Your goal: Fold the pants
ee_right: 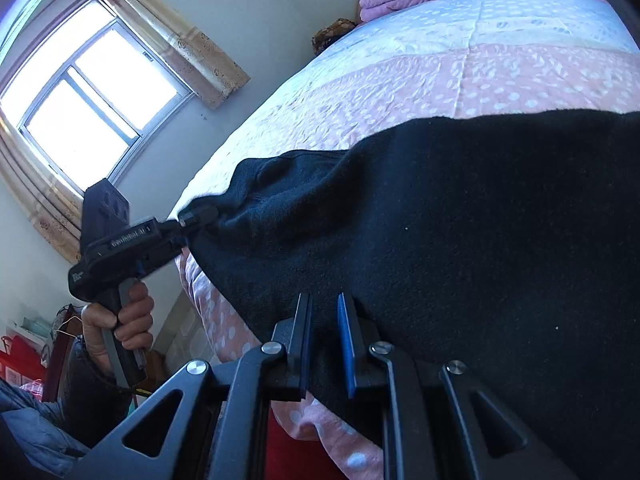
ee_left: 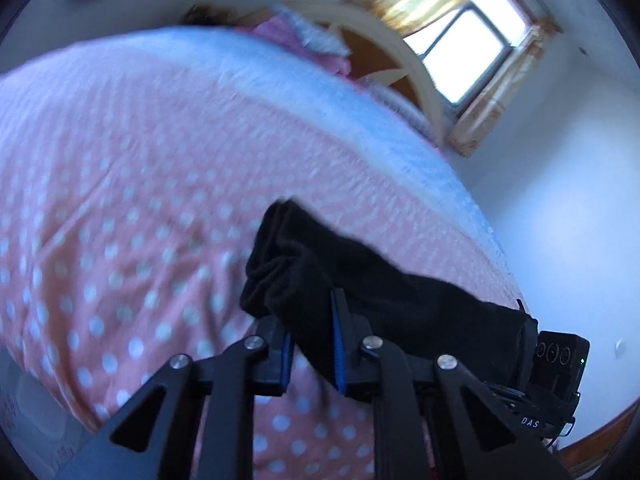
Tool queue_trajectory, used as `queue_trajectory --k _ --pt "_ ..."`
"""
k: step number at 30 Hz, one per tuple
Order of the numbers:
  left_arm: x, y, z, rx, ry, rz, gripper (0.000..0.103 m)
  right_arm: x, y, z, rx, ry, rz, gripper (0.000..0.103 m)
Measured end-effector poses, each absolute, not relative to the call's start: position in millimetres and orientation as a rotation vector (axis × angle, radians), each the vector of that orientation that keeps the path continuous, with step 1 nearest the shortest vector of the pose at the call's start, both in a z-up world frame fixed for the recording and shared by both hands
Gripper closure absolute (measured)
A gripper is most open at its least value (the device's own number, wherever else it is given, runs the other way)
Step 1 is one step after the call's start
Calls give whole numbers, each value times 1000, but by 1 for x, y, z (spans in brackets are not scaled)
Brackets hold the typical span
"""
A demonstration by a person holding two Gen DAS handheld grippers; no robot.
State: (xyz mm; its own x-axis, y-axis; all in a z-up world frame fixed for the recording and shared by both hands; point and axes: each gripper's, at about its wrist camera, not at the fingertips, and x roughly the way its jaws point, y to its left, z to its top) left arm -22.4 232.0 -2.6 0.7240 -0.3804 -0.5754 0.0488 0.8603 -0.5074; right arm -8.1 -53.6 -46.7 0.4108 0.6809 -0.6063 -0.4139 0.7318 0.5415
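A: Where are the pants (ee_right: pixel 460 240)?
B: On the bed (ee_right: pixel 500 76), at its near edge. Left gripper (ee_left: pixel 311 354) and right gripper (ee_right: pixel 324 346) each pinch an edge.
A: Risk?
B: Thin bites; a pull could slip the cloth free.

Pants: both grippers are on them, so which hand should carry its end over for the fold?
Probably left. The left gripper pinches the bunched end of the pants, free to lift across the bedcover; the right gripper clamps the broad part's near edge, better as an anchor.

Left gripper (ee_left: pixel 312 344) jaws pinch black pants (ee_left: pixel 360 280).
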Motion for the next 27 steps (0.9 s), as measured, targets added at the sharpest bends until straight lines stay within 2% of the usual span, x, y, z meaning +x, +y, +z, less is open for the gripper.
queue_trajectory --k 3,6,9,10,11,14,18,21,25,26,27 --pt "-28 227 15 -397 623 -281 86 -11 -55 -47 324 888 697 89" --pt "-10 230 -8 -358 689 -250 86 -10 -52 -50 315 879 681 89" --pt "-11 257 -39 -517 752 -253 74 -13 -49 -49 281 871 670 89" --pt "-14 268 -42 -595 773 -263 67 -15 -49 -48 269 868 667 89" --pt "-17 278 -44 -640 808 -258 56 -17 -48 -47 255 864 664 89" --pt "-35 299 -33 -618 805 -111 56 -18 -48 -46 243 859 666 89" --pt "-50 298 1 -405 721 102 57 -10 -53 -49 309 871 673 89" --pt "-44 261 15 -324 703 -12 57 -8 -60 -45 344 883 661 89" --pt "-20 199 7 -182 710 -130 55 -11 -77 -10 368 750 663 89" --pt "-14 189 -1 -163 731 -124 55 -5 -86 2 366 717 652 88" --pt "-7 181 -11 -144 756 -101 55 1 -91 8 366 703 640 83"
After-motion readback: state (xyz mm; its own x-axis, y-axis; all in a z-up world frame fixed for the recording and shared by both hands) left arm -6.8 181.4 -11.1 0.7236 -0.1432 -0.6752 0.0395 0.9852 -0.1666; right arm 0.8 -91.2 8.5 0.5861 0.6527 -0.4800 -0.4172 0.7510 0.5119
